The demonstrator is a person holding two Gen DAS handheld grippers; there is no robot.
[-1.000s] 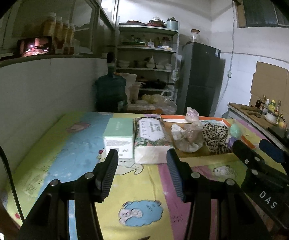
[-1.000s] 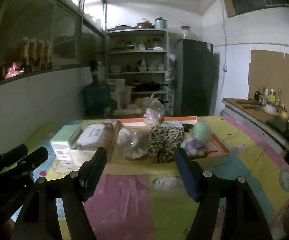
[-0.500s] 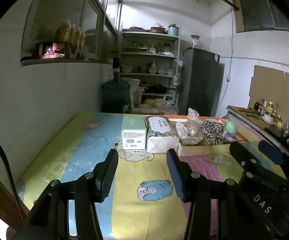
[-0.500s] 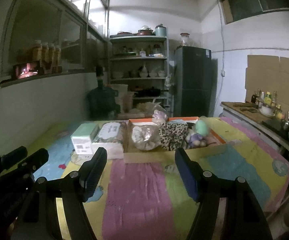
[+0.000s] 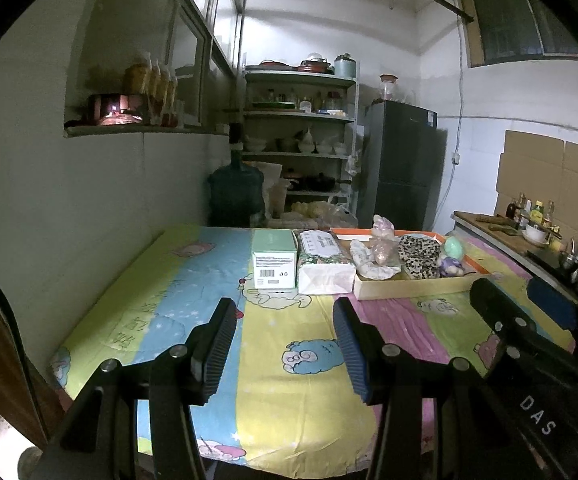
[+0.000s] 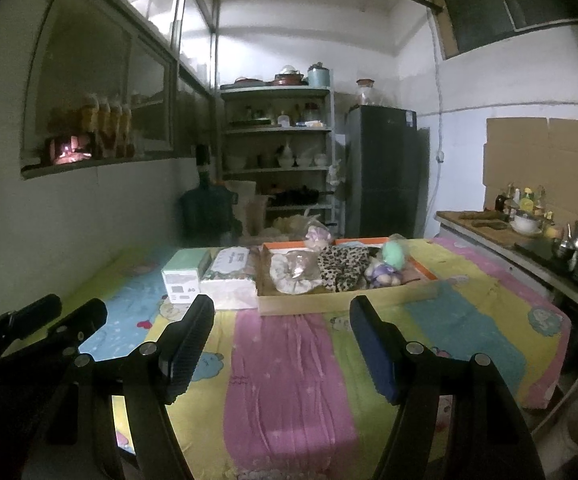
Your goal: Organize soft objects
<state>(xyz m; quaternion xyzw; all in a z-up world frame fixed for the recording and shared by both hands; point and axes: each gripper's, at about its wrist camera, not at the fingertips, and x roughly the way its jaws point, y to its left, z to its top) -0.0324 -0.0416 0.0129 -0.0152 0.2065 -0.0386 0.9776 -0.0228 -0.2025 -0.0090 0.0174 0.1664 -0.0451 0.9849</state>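
A shallow cardboard tray (image 5: 413, 286) (image 6: 309, 303) with an orange rim sits at the far side of the table. In it lie a bagged white soft item (image 5: 371, 256) (image 6: 295, 272), a leopard-print cloth (image 5: 419, 256) (image 6: 343, 266), a green ball (image 5: 454, 247) (image 6: 394, 254) and a purple plush (image 5: 451, 266) (image 6: 383, 276). My left gripper (image 5: 283, 320) is open and empty above the near table edge. My right gripper (image 6: 281, 320) is open and empty, well short of the tray.
A green box (image 5: 273, 258) (image 6: 185, 276) and a tissue pack (image 5: 323, 264) (image 6: 231, 276) stand left of the tray on the cartoon tablecloth (image 5: 309, 344). A water jug (image 5: 236, 196), shelves (image 5: 301, 140) and a fridge (image 5: 399, 168) stand behind. A counter (image 6: 529, 240) runs along the right.
Both grippers have pulled back from the tray toward the near table edge, so the objects look smaller and farther. Both stay open and empty.
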